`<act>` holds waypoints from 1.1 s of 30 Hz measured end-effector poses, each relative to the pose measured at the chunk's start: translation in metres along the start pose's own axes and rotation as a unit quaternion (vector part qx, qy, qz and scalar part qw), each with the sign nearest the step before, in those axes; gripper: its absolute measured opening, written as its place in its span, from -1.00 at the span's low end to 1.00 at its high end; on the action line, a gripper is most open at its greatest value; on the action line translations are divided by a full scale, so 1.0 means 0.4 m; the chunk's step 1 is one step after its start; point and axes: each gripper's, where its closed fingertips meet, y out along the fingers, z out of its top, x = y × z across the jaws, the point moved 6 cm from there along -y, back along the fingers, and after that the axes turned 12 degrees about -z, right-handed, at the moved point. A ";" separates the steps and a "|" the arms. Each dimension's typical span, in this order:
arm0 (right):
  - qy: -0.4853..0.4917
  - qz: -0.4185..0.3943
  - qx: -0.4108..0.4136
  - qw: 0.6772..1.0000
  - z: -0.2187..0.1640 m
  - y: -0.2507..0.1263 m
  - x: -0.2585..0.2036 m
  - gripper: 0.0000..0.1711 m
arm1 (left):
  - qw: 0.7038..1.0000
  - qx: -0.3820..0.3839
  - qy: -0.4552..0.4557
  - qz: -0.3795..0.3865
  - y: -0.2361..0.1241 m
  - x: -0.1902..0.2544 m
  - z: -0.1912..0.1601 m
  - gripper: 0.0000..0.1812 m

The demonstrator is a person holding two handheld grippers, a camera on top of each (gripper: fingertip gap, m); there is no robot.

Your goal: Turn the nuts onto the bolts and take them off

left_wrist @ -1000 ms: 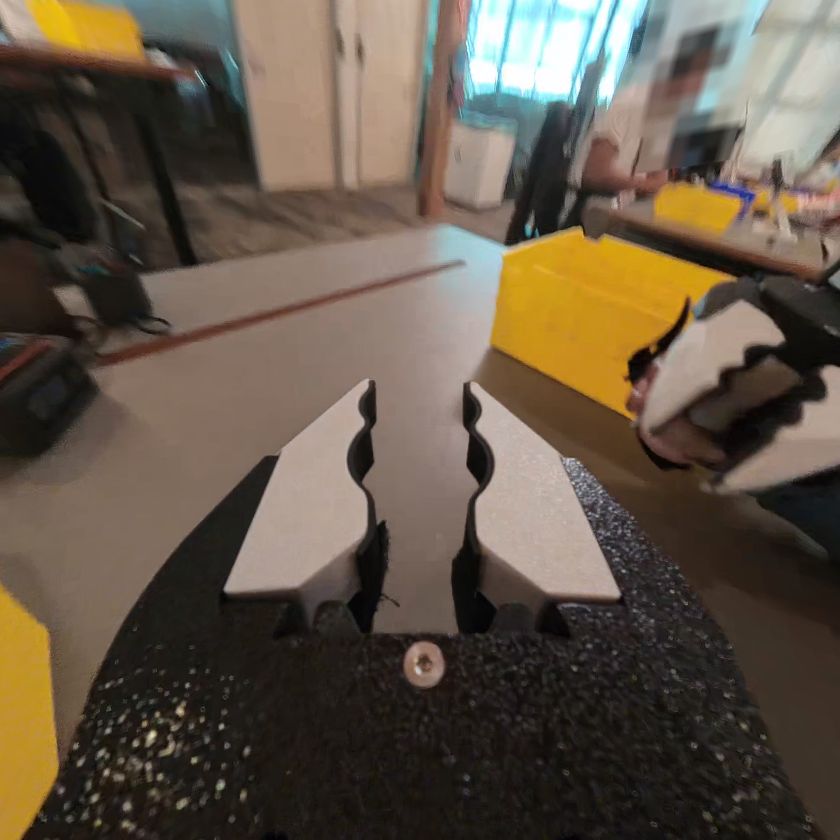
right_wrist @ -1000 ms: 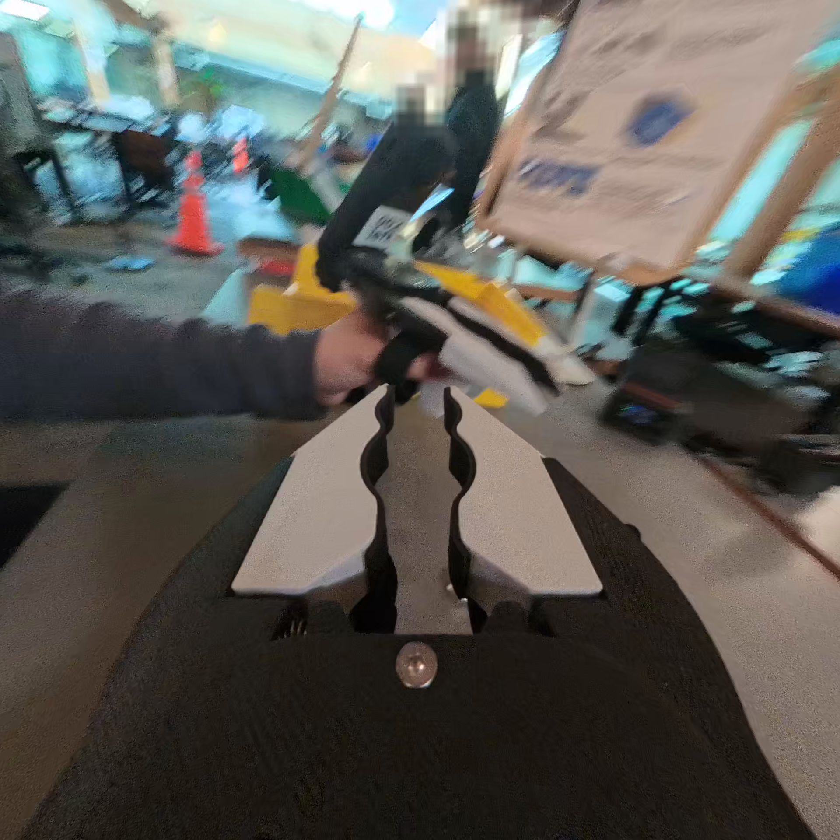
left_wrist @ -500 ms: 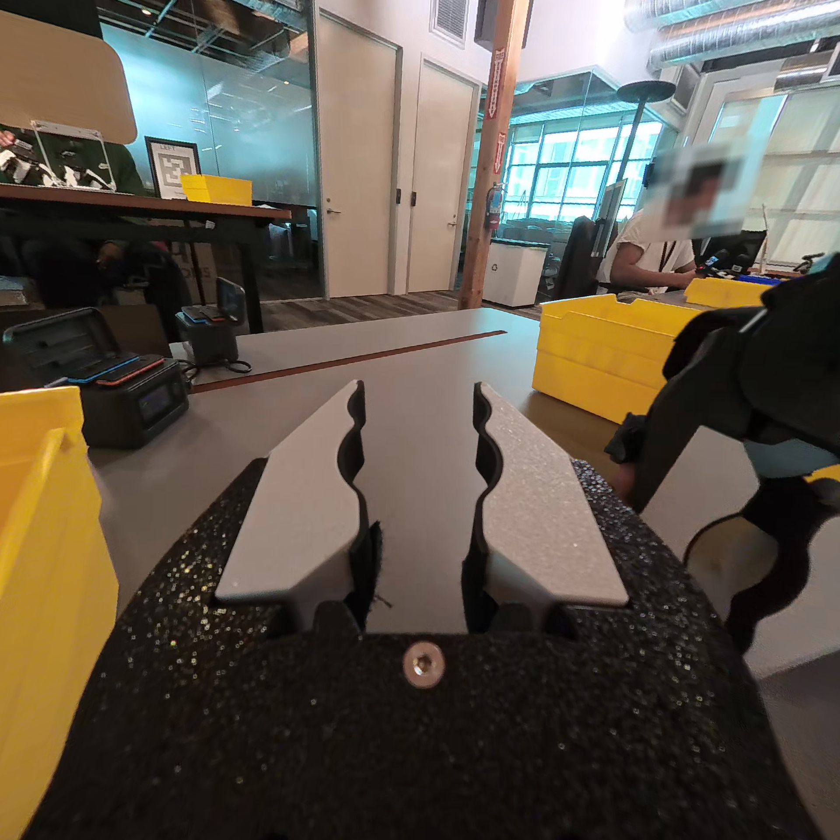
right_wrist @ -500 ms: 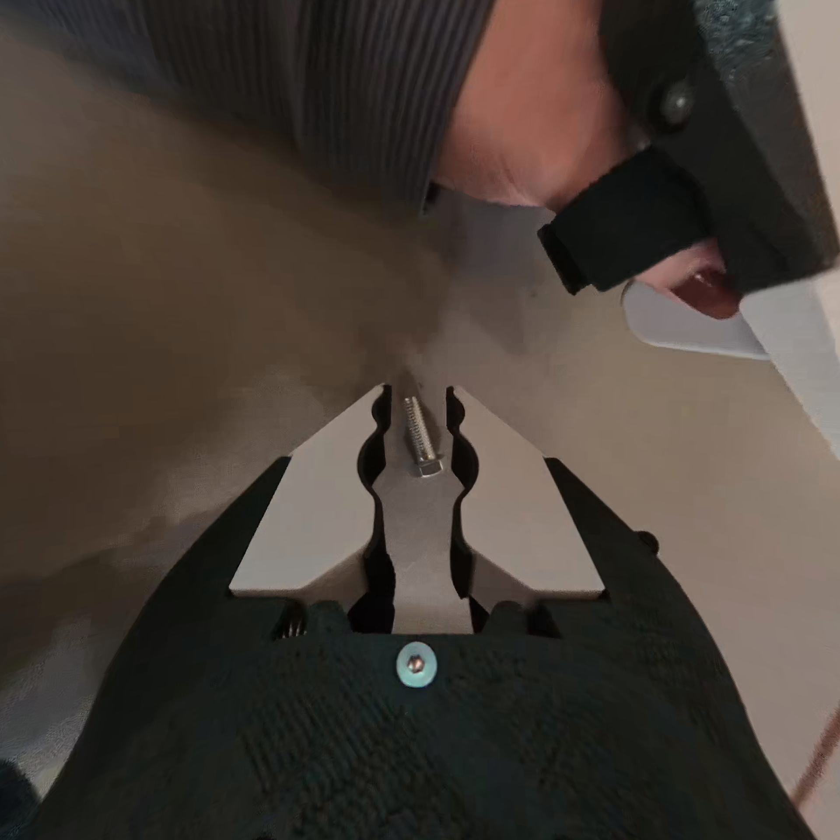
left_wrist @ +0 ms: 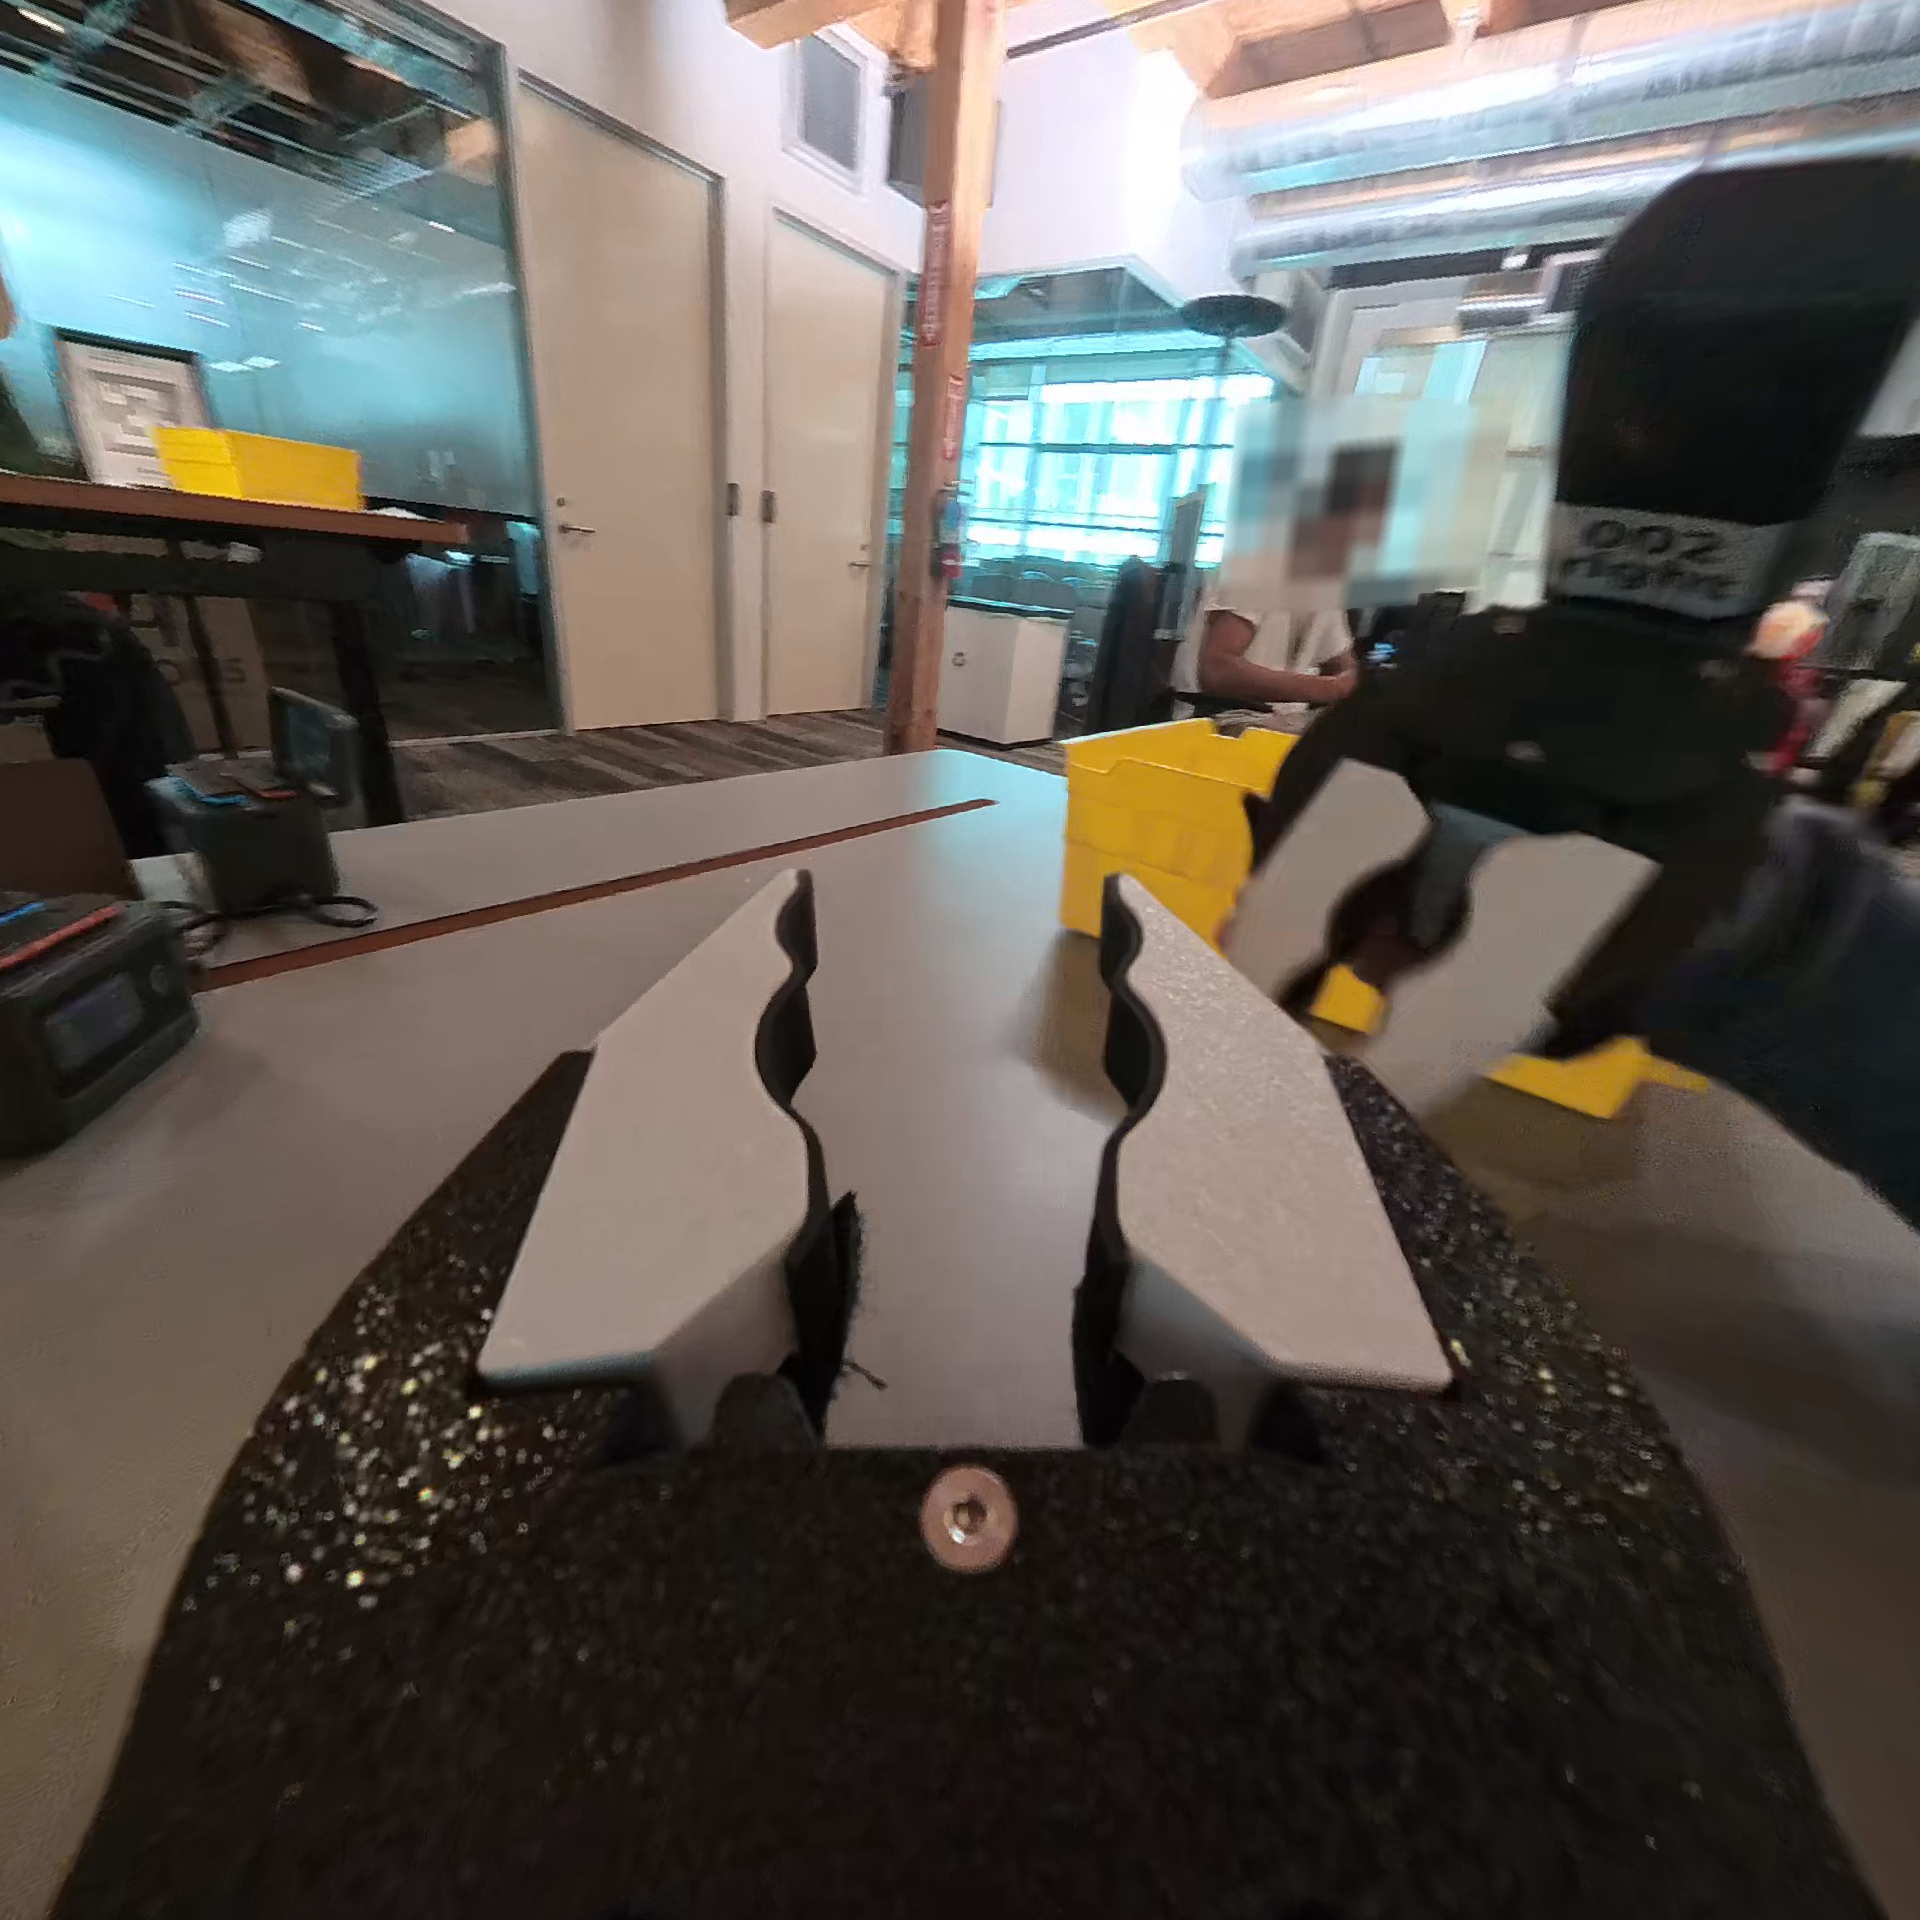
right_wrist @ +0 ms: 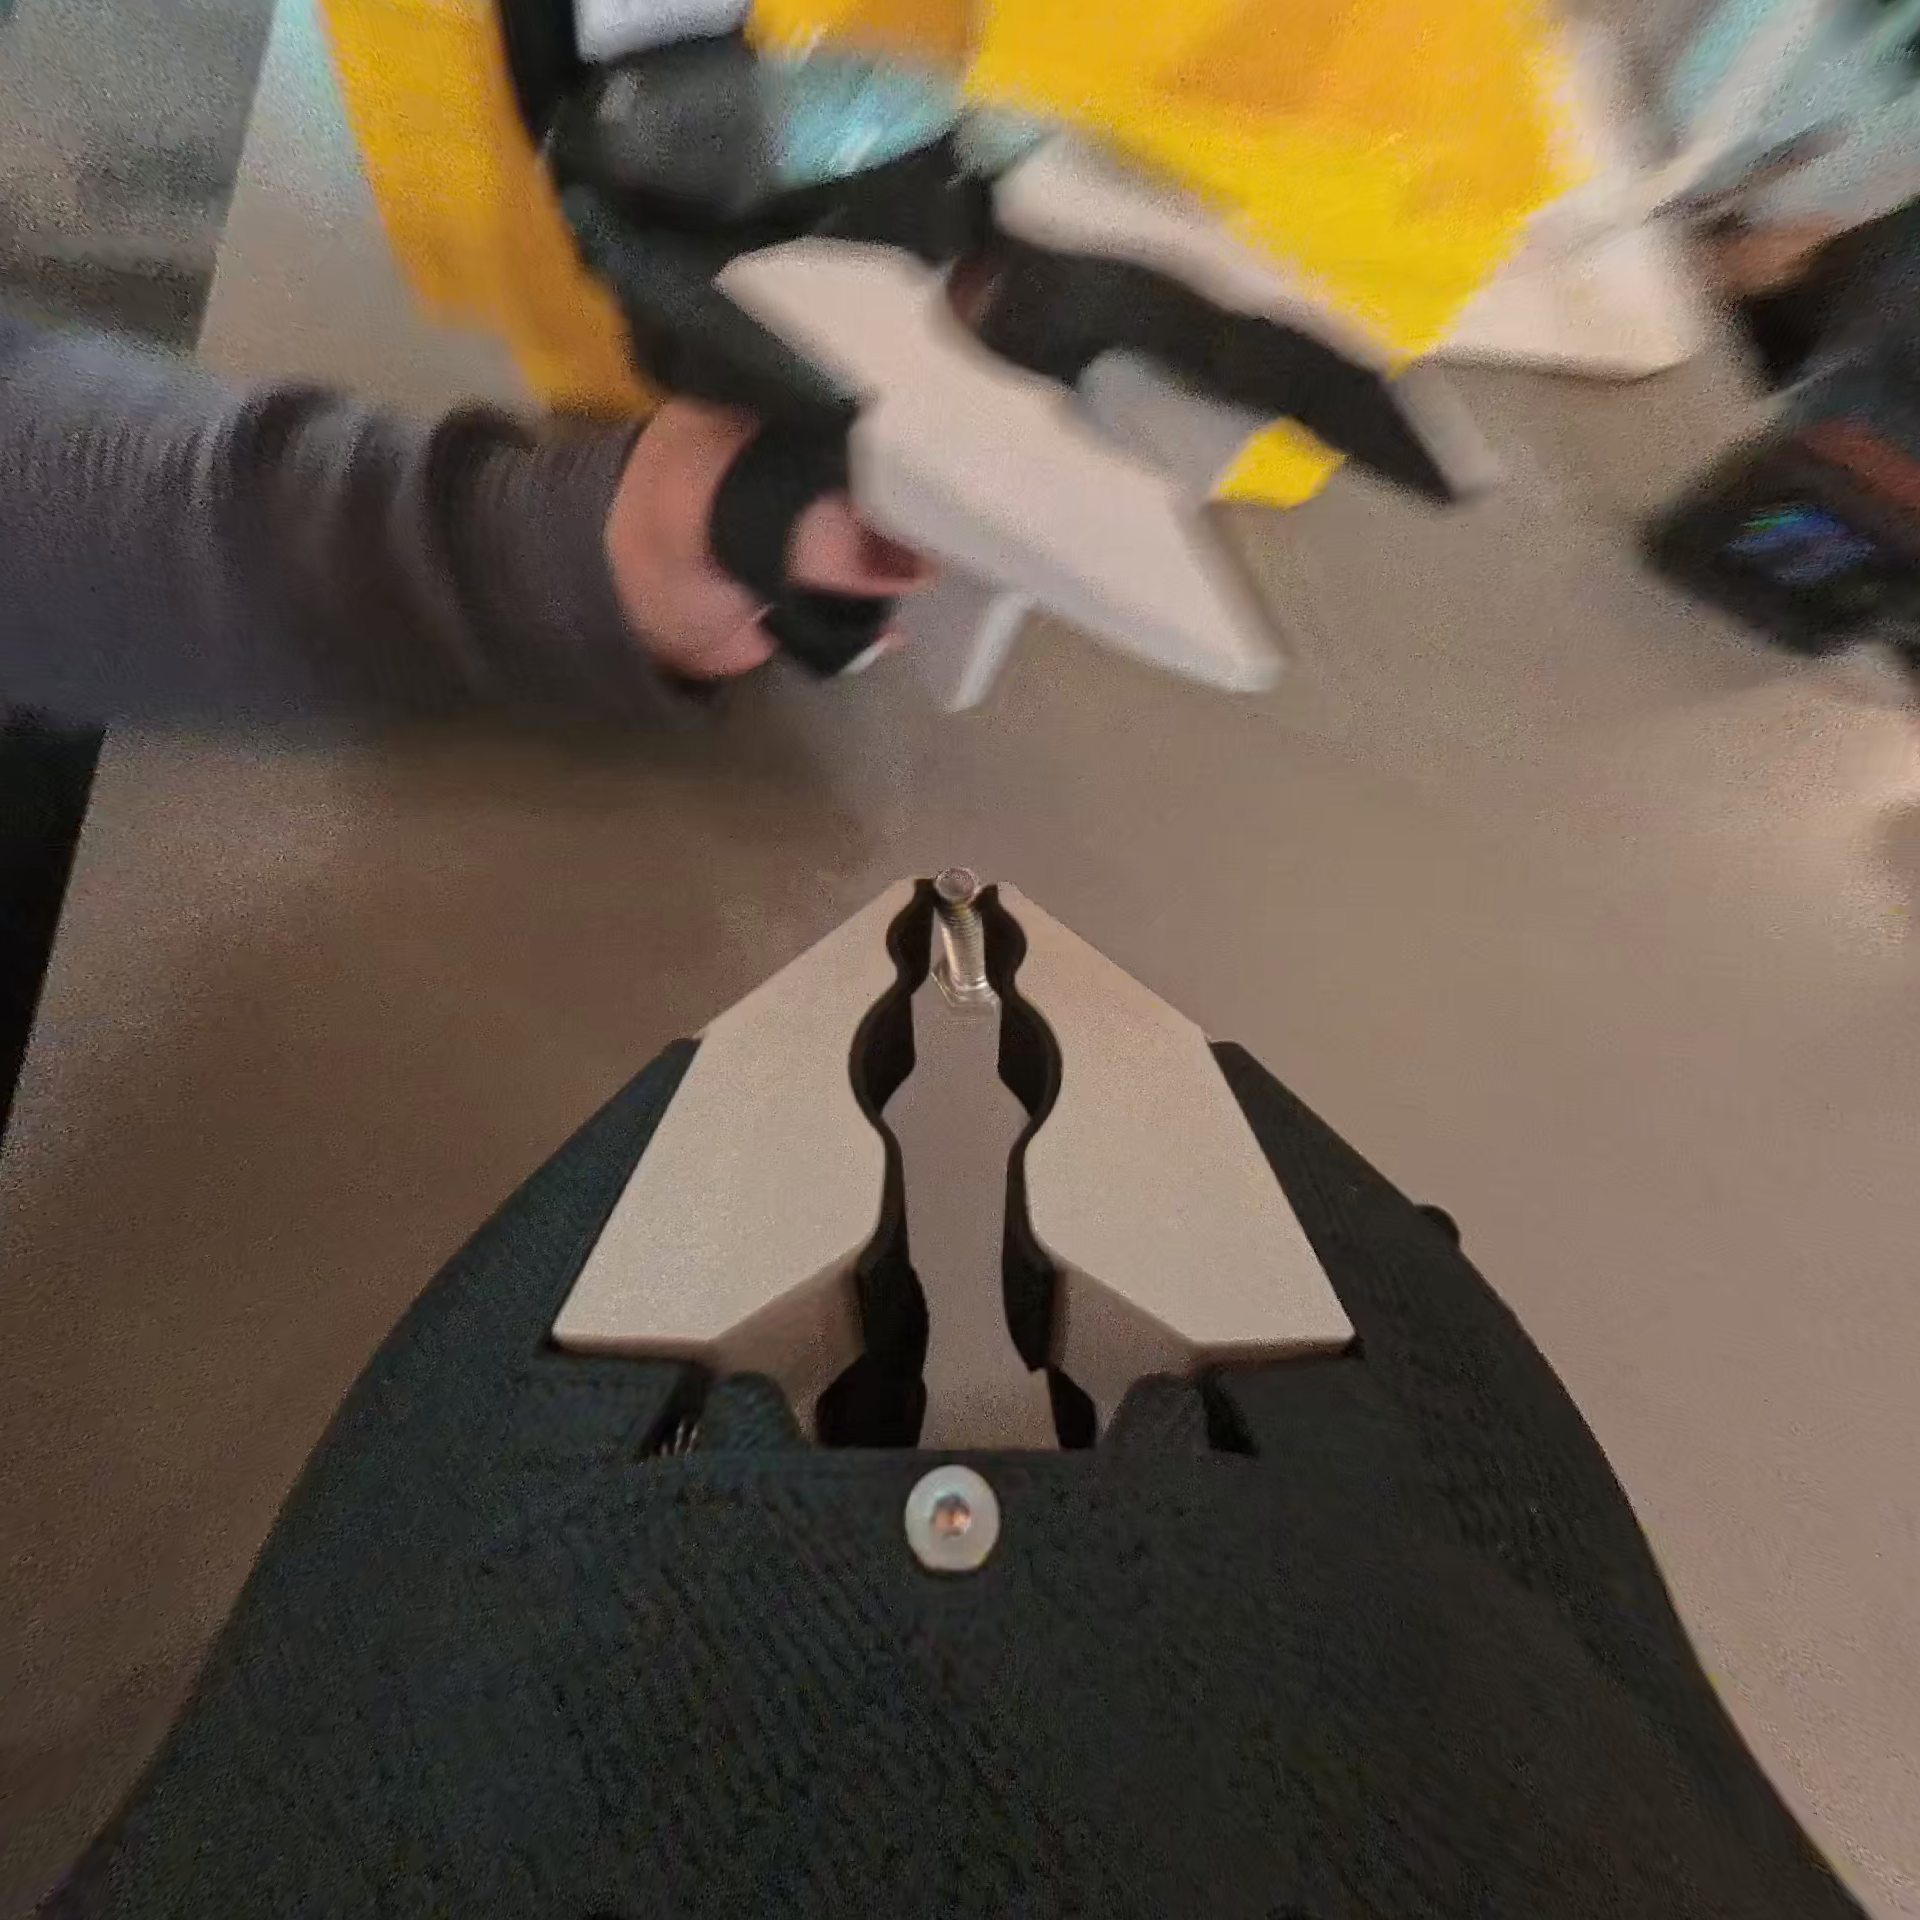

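My right gripper (right_wrist: 956, 891) is shut on a small silver bolt (right_wrist: 962, 961). The tips pinch its threaded shank, the threaded end points away from the camera and the head sits between the fingers. It is over the grey table (right_wrist: 1351, 1039). My left gripper (left_wrist: 956, 914) is open and empty, low over the table (left_wrist: 312, 1195). The right gripper also shows at the right of the left wrist view (left_wrist: 1434, 935), blurred. The left gripper shows in the right wrist view (right_wrist: 1039, 468), held by a hand (right_wrist: 686, 561) in a grey sleeve. No nut is in view.
Stacked yellow bins (left_wrist: 1143, 821) stand on the table ahead of the left gripper, and a yellow bin (right_wrist: 1247, 125) lies behind it in the right wrist view. A black device (left_wrist: 83, 1018) sits at the table's left. A person sits at a far desk.
The right gripper has closed on the bolt that lay between its open fingers and has moved back from the left hand. The left gripper stays open and has moved only a little.
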 end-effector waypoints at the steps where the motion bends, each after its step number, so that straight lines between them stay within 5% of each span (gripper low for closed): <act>1: 0.033 -0.028 0.043 0.998 -0.002 -0.020 0.024 -0.91 | 1.000 -0.005 -0.010 -0.027 0.007 0.008 -0.004 -0.39; 6: 0.151 -0.064 0.169 0.972 -0.031 -0.102 0.085 -0.91 | 0.981 -0.057 -0.094 -0.160 0.048 0.047 -0.046 -0.22; 12: 0.148 -0.029 0.197 0.969 -0.029 -0.120 0.070 -0.91 | 0.957 -0.138 -0.056 -0.250 0.080 0.127 -0.083 -0.43; 33: 0.149 0.022 0.250 0.957 0.005 -0.124 0.035 -0.92 | 0.956 -0.103 -0.073 -0.266 0.071 0.127 -0.069 -0.77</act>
